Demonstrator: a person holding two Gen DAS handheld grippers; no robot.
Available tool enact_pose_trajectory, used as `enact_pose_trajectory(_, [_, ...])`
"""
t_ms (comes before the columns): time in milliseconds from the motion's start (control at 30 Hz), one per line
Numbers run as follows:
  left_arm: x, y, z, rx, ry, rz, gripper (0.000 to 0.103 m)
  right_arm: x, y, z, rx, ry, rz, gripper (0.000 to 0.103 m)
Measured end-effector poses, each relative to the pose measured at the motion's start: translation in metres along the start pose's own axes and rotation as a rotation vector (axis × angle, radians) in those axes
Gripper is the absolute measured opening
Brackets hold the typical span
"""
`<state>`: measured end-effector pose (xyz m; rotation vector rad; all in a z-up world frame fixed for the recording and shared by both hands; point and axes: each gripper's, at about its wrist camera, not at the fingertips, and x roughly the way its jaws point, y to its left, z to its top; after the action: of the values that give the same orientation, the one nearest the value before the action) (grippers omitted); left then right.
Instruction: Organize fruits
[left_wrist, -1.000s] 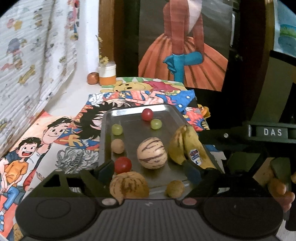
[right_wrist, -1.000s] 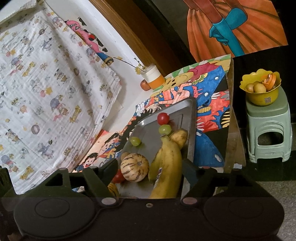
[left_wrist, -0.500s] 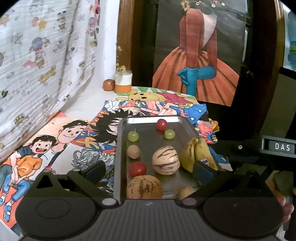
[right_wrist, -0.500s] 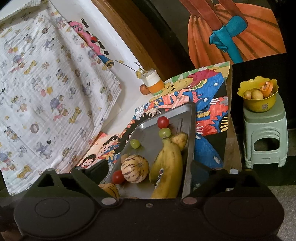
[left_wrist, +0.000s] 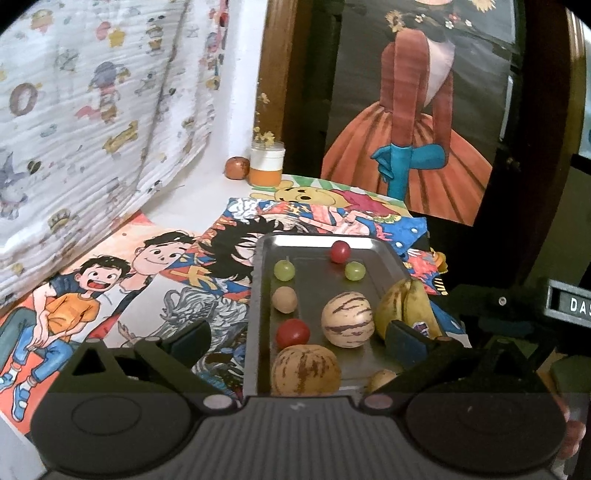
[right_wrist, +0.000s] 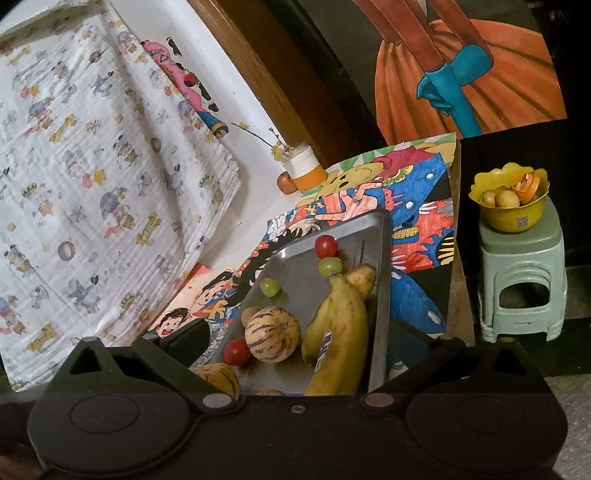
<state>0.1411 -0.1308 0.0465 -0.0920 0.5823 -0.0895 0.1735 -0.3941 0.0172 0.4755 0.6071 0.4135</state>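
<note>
Over the shallow steel tray (left_wrist: 258, 295), left gripper (left_wrist: 299, 339) released; right gripper (right_wrist: 299, 339) opening, empty — straddle one striped round melon (left_wrist: 347, 319) squarely.

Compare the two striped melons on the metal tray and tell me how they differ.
The near striped melon looks tan with brown streaks; the far striped melon is paler cream with sharper dark stripes. The near one lies at the tray's front edge, partly hidden behind the tool body; the far one sits mid-tray beside the bananas, fully visible. Both are round, striped, and untouched by either tool.
</note>
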Motion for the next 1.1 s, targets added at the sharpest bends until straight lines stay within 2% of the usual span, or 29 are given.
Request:
enact_pose_trajectory(233, [-0.005,0.009,-0.003,-0.042,-0.005,0.022,0.103,-0.001,0.015,-0.008,-0.057,-0.015,-0.031,0.102])
enact_pose_trajectory(400, [-0.008,0.013,-0.007,-0.049,-0.004,0.027,0.103,-0.006,0.030,-0.013,-0.128,-0.055,-0.104,0.102])
enact_pose_trajectory(633, [-0.014,0.021,-0.015,-0.073,0.002,0.035,0.103,-0.012,0.048,-0.023,-0.175,-0.081,-0.137,0.102])
enact_pose_trajectory(1100, [-0.042,0.040,-0.034,-0.109,-0.079,0.050,0.103,-0.030,0.078,-0.054,-0.300,-0.149,-0.223,0.102])
